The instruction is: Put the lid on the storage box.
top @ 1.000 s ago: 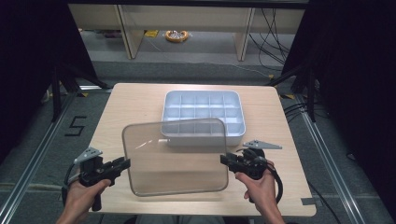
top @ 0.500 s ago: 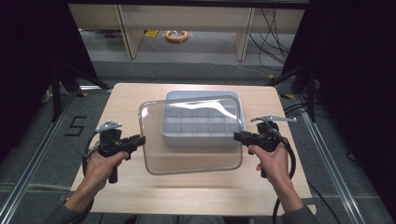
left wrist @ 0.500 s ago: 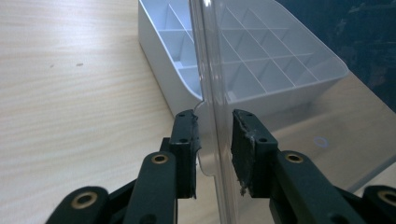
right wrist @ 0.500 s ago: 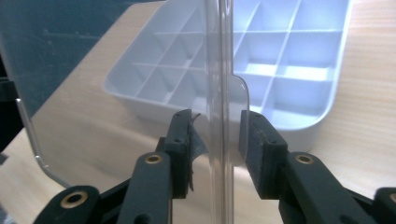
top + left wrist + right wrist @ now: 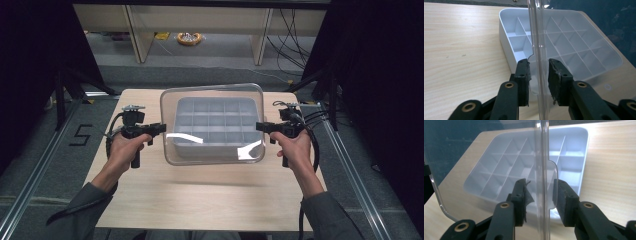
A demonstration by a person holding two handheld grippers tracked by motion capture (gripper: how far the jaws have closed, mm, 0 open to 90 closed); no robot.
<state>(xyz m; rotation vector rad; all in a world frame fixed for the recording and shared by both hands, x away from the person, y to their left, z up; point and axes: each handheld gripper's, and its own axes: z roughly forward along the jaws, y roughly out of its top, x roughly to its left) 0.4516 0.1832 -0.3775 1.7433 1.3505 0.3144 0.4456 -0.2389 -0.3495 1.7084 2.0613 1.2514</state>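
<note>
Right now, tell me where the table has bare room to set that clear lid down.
The widest bare wood lies between the tray and the near edge, between the forearms. Narrow strips flank the tray, under the left gripper and right gripper carrying the lid.

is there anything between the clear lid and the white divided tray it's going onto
Nothing visible. The clear lid, gripped on both side edges by the left gripper and right gripper, hangs over the white tray, whose compartments look empty.
</note>
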